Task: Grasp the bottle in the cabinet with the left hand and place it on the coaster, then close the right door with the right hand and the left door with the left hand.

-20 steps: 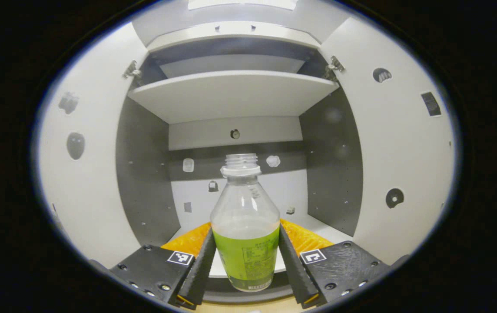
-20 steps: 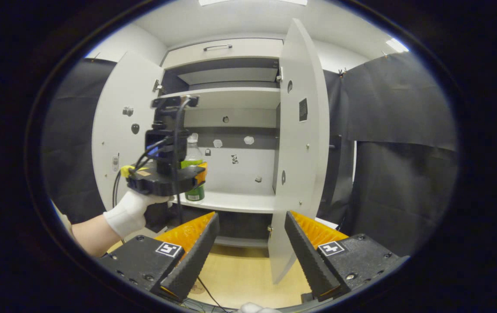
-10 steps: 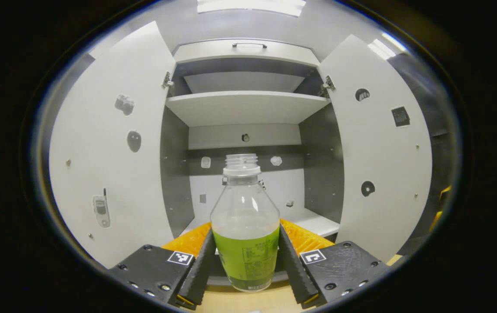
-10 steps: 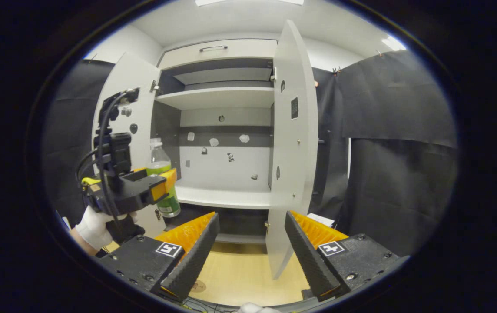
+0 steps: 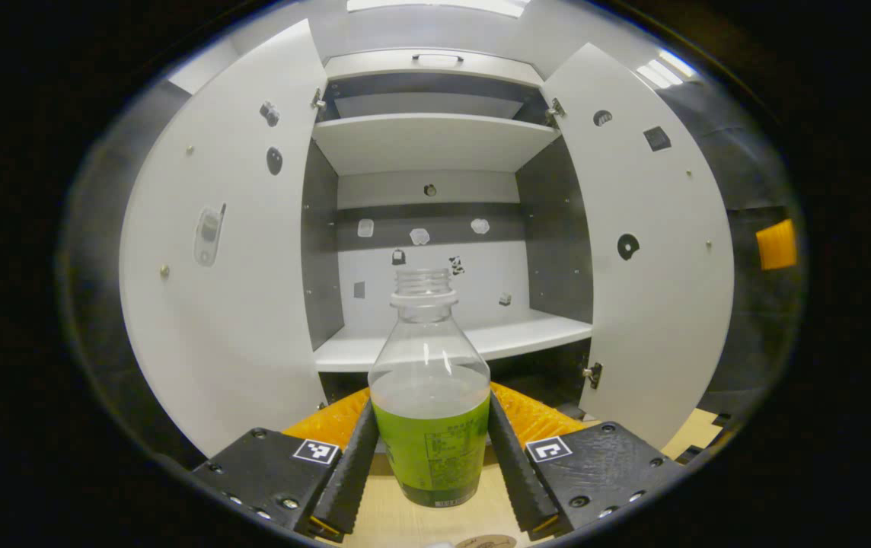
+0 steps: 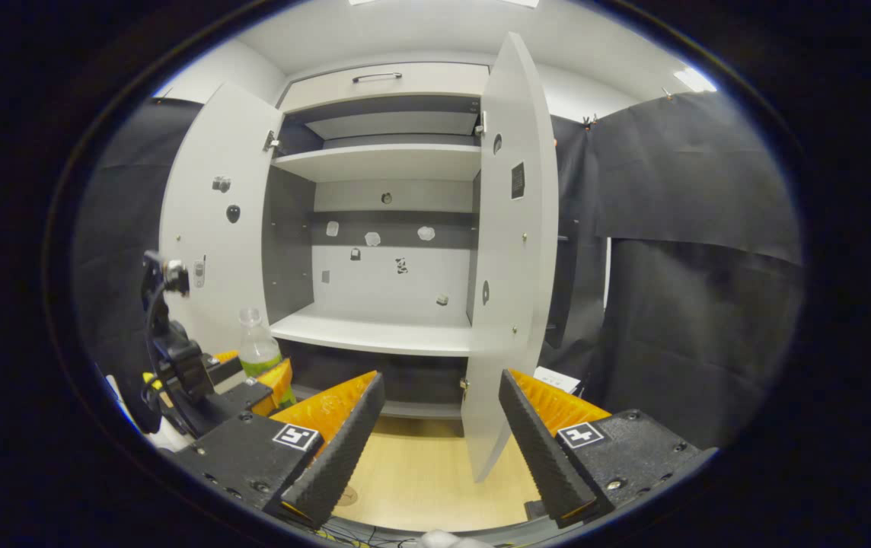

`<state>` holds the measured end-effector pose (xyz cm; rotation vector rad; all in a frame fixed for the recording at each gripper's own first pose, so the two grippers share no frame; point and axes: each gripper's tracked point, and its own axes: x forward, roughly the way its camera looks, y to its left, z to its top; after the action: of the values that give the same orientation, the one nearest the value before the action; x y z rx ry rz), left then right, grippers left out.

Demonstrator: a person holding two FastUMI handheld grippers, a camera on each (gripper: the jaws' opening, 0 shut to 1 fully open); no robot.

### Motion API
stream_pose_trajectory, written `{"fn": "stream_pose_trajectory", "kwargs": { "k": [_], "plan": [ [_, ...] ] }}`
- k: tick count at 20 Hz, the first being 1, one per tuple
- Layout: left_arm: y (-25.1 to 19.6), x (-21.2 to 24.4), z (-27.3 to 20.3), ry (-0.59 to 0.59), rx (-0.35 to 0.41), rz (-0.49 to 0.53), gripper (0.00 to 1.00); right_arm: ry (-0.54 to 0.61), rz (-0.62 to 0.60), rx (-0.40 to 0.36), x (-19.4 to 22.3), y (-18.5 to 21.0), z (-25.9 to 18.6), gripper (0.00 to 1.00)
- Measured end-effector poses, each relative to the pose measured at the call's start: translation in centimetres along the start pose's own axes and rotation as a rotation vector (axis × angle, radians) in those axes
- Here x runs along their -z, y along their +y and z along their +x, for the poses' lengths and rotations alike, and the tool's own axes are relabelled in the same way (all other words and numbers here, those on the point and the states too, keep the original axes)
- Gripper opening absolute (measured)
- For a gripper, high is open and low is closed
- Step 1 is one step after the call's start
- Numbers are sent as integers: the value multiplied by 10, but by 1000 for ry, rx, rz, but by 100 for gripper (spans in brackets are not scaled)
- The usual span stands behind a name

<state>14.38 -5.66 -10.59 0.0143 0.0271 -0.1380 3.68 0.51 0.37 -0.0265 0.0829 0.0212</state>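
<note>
Bottle (image 5: 429, 411) clamped, left hand-held gripper (image 5: 429, 457); doors open.

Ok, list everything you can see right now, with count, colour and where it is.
Clear plastic bottle with green label: one, uncapped, held out in front of the cabinet, above the table.
White cabinet: one, shelves bare, small stickers on its back wall.
White cabinet doors: two, both open, left door, right door.
Light wooden table: one, below the cabinet.
Round coaster: one, at the table's near edge.
Left tongs: shut on the bottle.
Right tongs: open, facing the right door's edge.
</note>
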Motion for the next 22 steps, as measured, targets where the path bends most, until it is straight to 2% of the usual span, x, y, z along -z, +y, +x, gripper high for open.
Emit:
{"fn": "stream_pose_trajectory", "kwargs": {
  "k": [4, 5, 9, 10, 13, 16, 18, 19, 22],
  "plan": [
    [-8, 42, -7, 3, 41, 18, 75, 27, -20, -12, 7, 5, 0, 97],
    [-11, 53, -9, 18, 48, 25, 78, 29, -25, -14, 8, 6, -1, 99],
    [-27, 87, -19, 27, 79, 13, 78, 42, -31, -19, 11, 3, 3, 99],
    [-31, 92, -19, 18, 91, 11, 75, 49, -36, -19, 14, 3, 4, 99],
    [-45, 114, -25, 15, 127, -9, 75, 72, -52, -21, 19, 4, 4, 97],
    [-55, 139, -33, 41, 168, -55, 75, 103, -67, -30, 26, 8, 3, 99],
    [-55, 153, -37, 32, 171, -94, 78, 123, -77, -40, 29, 10, 3, 99],
    [-55, 158, -39, 21, 172, -110, 74, 133, -82, -44, 31, 11, 4, 99],
    [-57, 180, -45, 11, 171, -133, 75, 165, -92, -53, 38, 13, 2, 99]
  ]
}}
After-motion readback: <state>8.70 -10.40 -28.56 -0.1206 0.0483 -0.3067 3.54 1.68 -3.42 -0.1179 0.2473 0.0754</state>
